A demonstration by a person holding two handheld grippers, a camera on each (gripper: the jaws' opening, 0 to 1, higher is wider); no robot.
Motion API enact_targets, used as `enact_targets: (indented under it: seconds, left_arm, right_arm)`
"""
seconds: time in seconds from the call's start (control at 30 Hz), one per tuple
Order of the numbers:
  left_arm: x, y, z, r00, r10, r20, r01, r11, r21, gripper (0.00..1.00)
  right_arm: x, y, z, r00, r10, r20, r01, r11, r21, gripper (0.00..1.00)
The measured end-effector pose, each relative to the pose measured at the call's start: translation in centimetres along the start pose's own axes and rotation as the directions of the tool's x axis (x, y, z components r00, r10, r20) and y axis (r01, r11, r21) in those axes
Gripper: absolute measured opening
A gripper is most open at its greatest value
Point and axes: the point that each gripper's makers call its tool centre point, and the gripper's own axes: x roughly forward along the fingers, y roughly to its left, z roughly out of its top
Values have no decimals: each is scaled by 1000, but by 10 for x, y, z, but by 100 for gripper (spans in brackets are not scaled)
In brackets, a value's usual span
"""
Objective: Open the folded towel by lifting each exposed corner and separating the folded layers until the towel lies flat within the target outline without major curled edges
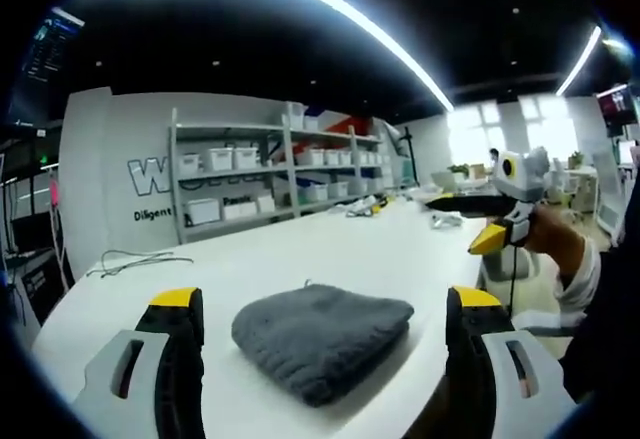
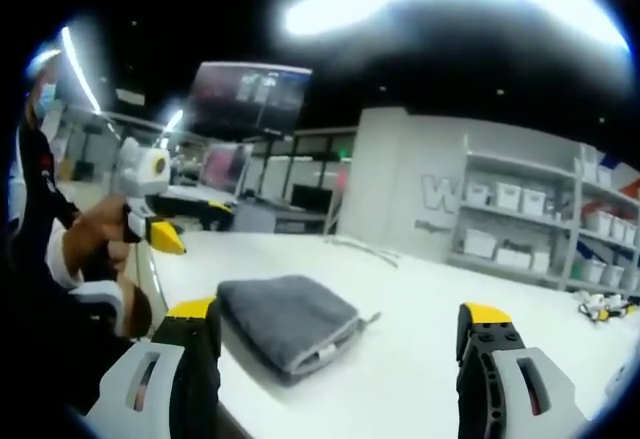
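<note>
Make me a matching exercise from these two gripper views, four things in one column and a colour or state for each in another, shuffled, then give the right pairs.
Things:
1. towel
2. table
3. left gripper
4. storage bins

Descriptions:
A. white, bare surface under the cloth
B. grey, folded into a thick pad
C. sit in rows on the shelving by the wall
D. jaws wide apart, yellow tips either side of the cloth

Pairs: 1-B, 2-A, 3-D, 4-C
</note>
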Motion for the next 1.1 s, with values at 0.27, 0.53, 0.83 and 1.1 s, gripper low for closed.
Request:
enact_targets:
  seconds: [0.27, 0.53, 0.83, 1.1]
  left_arm:
    - [5, 5, 13, 999, 6, 34, -5, 1000, -29, 99]
    - [11, 0, 19, 999, 2, 46, -1, 1000, -28, 99]
    - [19, -4, 15, 999, 2, 34, -2, 1000, -26, 98]
    - [21, -1, 10, 1000, 23, 15, -23, 999, -26, 95]
  right_arm:
    - [0, 4, 2, 1000, 6, -2, -6, 1000, -10, 100]
    - [0, 4, 0, 1000, 0, -10, 0, 1000, -15, 100]
    - [0, 2, -1, 1000, -2, -14, 2, 1000, -14, 100]
    - [1, 1, -3, 1000, 1, -18, -2, 1000, -14, 100]
